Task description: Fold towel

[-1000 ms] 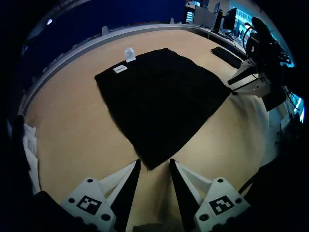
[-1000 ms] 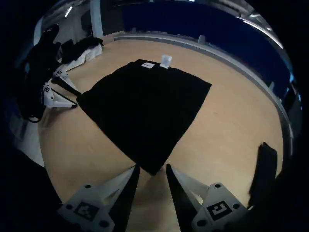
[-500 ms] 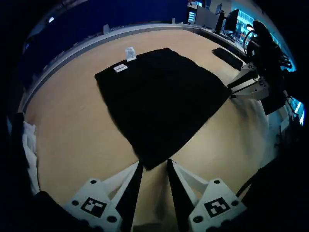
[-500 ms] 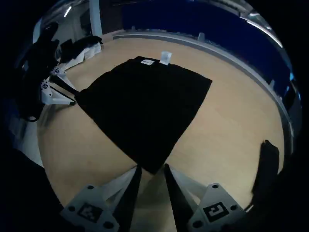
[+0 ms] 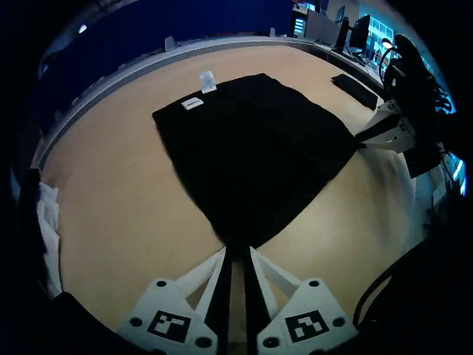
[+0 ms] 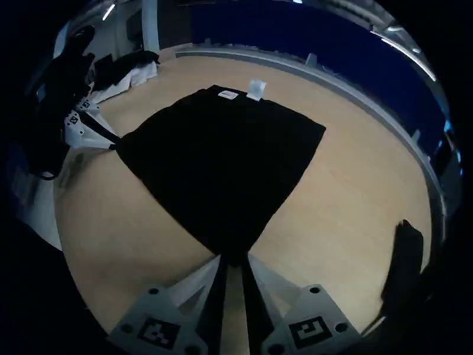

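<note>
Towel (image 5: 254, 154), soft and limp on the counter (image 5: 118, 195), seems pinched at its near corners by closed left tongs (image 5: 236, 260) and right tongs (image 6: 235, 263).

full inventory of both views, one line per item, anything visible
table: 1, light wood, under everything
towel: 1, black, spread flat mid-table
tag: 1, white, on the towel's far corner
small object: 1, white, at the towel's far edge; too small to identify
flat slab: 1, black, near the table edge; possibly a keyboard
cloths: count unclear, white, at the table edge
monitors: several, dark, beyond the table
left tongs: 1, white, black fingers, closed on a towel corner
right tongs: 1, same, closed on the adjacent corner
</note>
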Available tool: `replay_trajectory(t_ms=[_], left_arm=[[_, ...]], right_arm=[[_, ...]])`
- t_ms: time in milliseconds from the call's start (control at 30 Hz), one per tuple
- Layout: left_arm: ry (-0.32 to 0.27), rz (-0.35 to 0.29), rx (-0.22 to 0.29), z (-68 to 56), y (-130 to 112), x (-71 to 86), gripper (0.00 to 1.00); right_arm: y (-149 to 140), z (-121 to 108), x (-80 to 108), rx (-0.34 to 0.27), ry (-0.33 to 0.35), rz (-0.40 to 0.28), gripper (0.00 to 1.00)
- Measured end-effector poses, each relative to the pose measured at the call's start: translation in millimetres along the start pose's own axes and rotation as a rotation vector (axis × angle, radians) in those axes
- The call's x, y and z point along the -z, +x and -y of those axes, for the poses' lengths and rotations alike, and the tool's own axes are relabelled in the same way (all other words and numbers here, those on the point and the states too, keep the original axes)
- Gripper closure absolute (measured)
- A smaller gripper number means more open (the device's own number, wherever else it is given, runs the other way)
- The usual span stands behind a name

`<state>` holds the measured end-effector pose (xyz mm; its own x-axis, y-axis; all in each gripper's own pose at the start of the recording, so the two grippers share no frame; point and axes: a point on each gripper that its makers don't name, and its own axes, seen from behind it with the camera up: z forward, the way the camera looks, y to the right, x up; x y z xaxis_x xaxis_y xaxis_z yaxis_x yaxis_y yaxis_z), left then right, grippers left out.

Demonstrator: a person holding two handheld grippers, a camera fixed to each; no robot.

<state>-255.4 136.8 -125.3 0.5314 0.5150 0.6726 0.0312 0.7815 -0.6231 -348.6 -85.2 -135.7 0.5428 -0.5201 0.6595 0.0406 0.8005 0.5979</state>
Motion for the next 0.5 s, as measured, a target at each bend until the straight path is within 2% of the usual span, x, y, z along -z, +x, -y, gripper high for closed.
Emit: replay_trajectory(t_ms=[267,500], left_arm=[[-0.025,-0.005,0.041,-7.1,0,4.7,0.92],[-0.026,-0.031,0.062,-7.8,13,15.3,0.92]], right_arm=[[5,-5,2.6,-0.026,-0.003,-0.008,0.85],[16,-6,15.5,-0.035,0.009,-0.028,0.85]])
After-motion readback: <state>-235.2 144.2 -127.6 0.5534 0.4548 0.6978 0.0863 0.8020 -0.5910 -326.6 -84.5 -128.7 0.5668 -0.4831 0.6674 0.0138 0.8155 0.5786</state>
